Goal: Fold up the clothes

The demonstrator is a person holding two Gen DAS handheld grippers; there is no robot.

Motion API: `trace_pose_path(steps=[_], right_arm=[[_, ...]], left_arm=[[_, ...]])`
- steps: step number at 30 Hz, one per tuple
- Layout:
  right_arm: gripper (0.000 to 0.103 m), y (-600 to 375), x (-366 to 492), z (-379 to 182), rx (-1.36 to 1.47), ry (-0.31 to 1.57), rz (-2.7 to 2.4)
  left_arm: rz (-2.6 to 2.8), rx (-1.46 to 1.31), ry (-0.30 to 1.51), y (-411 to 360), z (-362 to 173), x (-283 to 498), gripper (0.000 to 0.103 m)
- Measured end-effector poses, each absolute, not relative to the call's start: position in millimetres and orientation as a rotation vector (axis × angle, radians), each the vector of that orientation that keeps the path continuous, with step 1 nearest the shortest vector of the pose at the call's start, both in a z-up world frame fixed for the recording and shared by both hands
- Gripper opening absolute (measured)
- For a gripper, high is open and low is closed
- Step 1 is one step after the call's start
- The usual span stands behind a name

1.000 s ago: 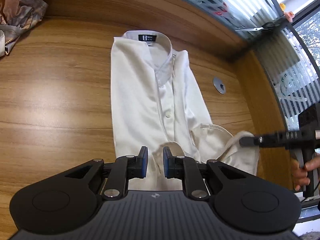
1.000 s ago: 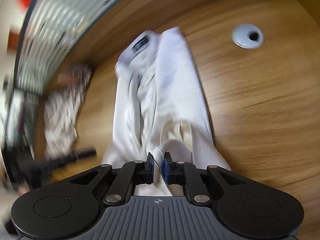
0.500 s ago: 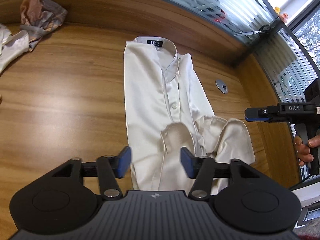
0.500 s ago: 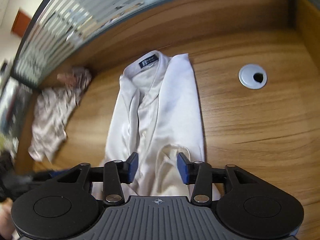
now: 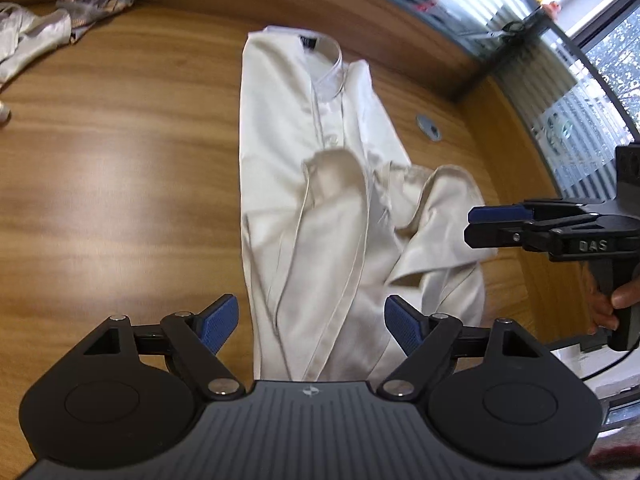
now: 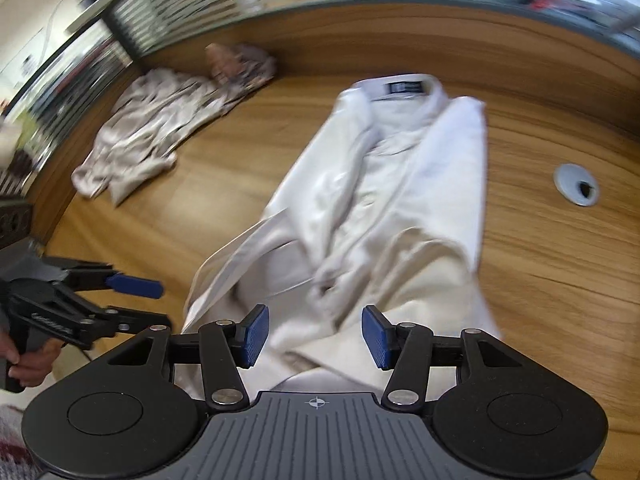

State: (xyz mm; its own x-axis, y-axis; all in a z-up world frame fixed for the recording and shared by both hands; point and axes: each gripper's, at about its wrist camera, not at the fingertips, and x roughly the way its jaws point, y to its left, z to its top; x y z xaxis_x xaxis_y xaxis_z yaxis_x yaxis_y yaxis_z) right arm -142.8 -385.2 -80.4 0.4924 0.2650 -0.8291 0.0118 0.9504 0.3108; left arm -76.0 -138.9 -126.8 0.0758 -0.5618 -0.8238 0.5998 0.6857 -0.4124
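- The table (image 5: pixel 120 184) is wide, brown and made of wood, and the white shirt (image 5: pixel 280 168) lies on it with its collar (image 5: pixel 332 60) at the far end.
- The shirt is partly folded, I think. Both long sides are turned in, so it makes a narrow strip below the collar. The near end is not neat. One sleeve (image 5: pixel 340 200) lies down the middle, and a loose flap (image 5: pixel 444 216) sticks out to the right of it.
- What looks left to do is tuck in that loose flap and fold the bottom end up toward the collar.
- A messy pile of other clothes (image 6: pixel 160 120) sits well to the left of the shirt, near the back edge. These are not folded.
- The left gripper (image 5: pixel 310 326) hangs over the near end of the shirt. Its claw is wide apart and has nothing in it.
- The right gripper (image 6: pixel 314 334) is also over the near end, with its claw wide apart and nothing in it.
- A small grey round hole cover (image 6: pixel 576 184) is in the table, to the right of the shirt.
- A second ago both claws were pinched tight on cloth at the near end. Half a second ago they had let go. Now they are spread even wider, and the cloth lies loose on the shirt.
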Motion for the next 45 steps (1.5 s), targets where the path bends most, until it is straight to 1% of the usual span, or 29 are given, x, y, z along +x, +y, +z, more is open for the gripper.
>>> trace_pose_path(steps=[3, 9, 10, 11, 12, 14, 15, 19, 21, 24, 27, 29, 32, 38, 39, 41, 43, 44, 45], right_arm=[[0.054, -370.1, -147.9, -83.7, 0.265, 1.053, 0.210], [0.054, -347.6, -166.4, -93.2, 0.199, 1.067, 0.301], [0.054, -343.5, -170.2, -94.7, 0.175, 1.068, 0.312], [0.055, -339.4, -173.9, -96.1, 0.153, 1.066, 0.324], [0.055, -334.8, -178.0, -97.2, 0.130, 1.059, 0.335], [0.055, -325.7, -186.2, -99.1, 0.082, 1.038, 0.362], [0.055, -319.5, -189.6, -99.9, 0.049, 1.025, 0.372], [0.055, -296.3, -200.1, -104.5, -0.082, 0.987, 0.416], [0.056, -289.0, -202.3, -105.0, -0.096, 0.966, 0.450], [0.061, -280.8, -201.9, -104.5, -0.077, 0.926, 0.499], [0.063, -268.6, -197.2, -107.7, -0.103, 0.896, 0.520], [0.063, -257.4, -195.9, -113.2, -0.169, 0.884, 0.530], [0.067, -241.4, -194.1, -123.0, -0.291, 0.868, 0.536], [0.066, -221.4, -191.7, -144.1, -0.565, 0.806, 0.471], [0.064, -220.3, -190.8, -147.4, -0.600, 0.799, 0.463], [0.052, -220.6, -187.9, -151.1, -0.640, 0.795, 0.457], [0.028, -224.9, -183.1, -150.6, -0.630, 0.807, 0.444], [0.018, -229.5, -180.9, -146.3, -0.590, 0.813, 0.450], [0.014, -234.1, -178.8, -142.0, -0.549, 0.818, 0.454]], left_arm=[[-0.882, 0.032, 1.229, -139.9, -136.9, -79.7, 0.082], [-0.851, -0.006, 1.229, -143.9, -147.7, -74.8, 0.063], [-0.848, -0.007, 1.223, -145.2, -147.4, -73.2, 0.055], [-0.845, -0.008, 1.215, -146.4, -146.8, -71.8, 0.043], [-0.840, -0.007, 1.208, -147.6, -146.1, -70.4, 0.037], [-0.829, -0.002, 1.189, -150.3, -143.7, -68.0, 0.008], [-0.824, 0.000, 1.185, -151.8, -142.0, -66.5, 0.006], [-0.827, -0.011, 1.199, -157.4, -133.9, -59.1, 0.005], [-0.830, -0.016, 1.202, -160.4, -128.9, -55.6, 0.005], [-0.821, -0.028, 1.209, -165.0, -121.9, -50.0, 0.005], [-0.795, -0.048, 1.236, -169.5, -118.7, -42.9, 0.005], [-0.781, -0.069, 1.257, -171.1, -118.1, -38.0, 0.005], [-0.760, -0.093, 1.277, -172.9, -117.2, -31.0, 0.005], [-0.717, -0.106, 1.278, -176.0, -115.4, -23.6, 0.005], [-0.713, -0.111, 1.278, -175.8, -115.1, -22.9, 0.005], [-0.704, -0.114, 1.277, -175.5, -114.4, -22.1, 0.005], [-0.698, -0.112, 1.274, -175.4, -113.9, -21.3, 0.005], [-0.698, -0.111, 1.273, -175.5, -113.9, -19.9, 0.005], [-0.697, -0.109, 1.273, -175.5, -114.0, -18.6, 0.005]])
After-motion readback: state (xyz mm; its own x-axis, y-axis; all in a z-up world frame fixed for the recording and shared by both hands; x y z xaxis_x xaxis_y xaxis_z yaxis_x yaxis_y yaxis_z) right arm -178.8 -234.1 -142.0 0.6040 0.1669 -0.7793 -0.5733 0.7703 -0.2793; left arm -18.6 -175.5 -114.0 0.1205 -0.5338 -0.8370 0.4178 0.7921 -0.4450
